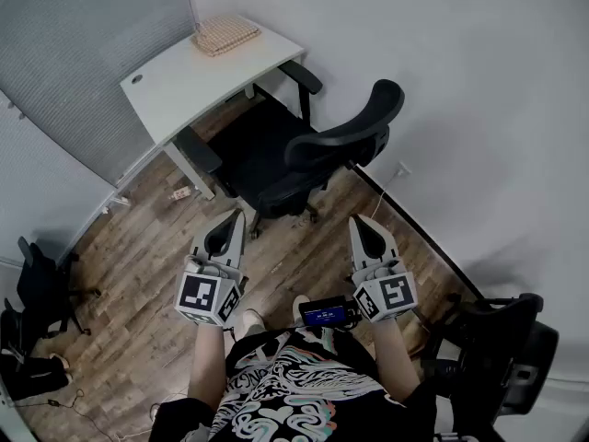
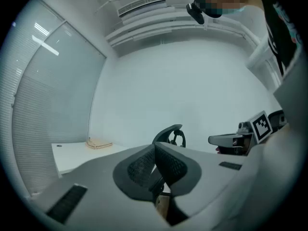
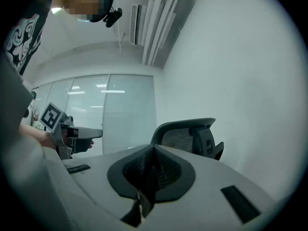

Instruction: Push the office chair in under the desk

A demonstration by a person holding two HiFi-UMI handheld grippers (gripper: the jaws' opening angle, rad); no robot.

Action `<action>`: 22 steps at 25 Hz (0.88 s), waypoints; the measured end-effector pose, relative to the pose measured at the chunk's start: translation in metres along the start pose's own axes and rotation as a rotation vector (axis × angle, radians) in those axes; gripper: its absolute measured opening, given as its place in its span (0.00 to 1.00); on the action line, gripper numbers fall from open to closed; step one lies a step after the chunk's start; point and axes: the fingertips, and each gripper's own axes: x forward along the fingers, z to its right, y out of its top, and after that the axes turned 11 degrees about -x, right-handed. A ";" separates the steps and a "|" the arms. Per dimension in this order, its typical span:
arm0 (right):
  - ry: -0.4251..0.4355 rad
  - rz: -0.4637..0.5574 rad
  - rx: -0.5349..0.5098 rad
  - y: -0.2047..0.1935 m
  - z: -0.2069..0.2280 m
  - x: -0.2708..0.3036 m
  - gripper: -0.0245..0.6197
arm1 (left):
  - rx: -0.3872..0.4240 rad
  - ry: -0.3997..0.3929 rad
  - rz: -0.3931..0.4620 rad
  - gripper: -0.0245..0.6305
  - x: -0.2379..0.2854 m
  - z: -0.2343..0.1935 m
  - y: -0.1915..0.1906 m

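tee [image 1: 294,392]: black, white-and-teal swirl print, at 6 o'clock
left gripper [image 1: 237,217]: grey tapered shell, black mesh-textured pads, black-and-white marker cube
right gripper [image 1: 359,221]: same grey shell, matching marker cube

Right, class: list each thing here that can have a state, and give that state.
Chair: standing out from the desk, not pushed in.
Left gripper: shut, empty, short of the chair.
Right gripper: shut, empty, short of the chair.
Woven pad: flat on the desk.

Smooth matt desk [image 1: 193,76], mesh-backed chair [image 1: 342,138], wood-grain floor [image 1: 138,256]
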 end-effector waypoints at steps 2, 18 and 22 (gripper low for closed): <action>0.000 -0.007 0.000 0.004 -0.018 0.006 0.06 | -0.039 -0.035 -0.005 0.08 -0.006 -0.007 0.004; 0.054 0.046 -0.055 0.042 -0.117 0.023 0.06 | -0.022 -0.001 -0.009 0.08 -0.041 -0.046 0.010; 0.026 0.048 -0.056 0.042 -0.118 0.023 0.06 | -0.003 -0.003 0.016 0.08 -0.053 -0.047 0.018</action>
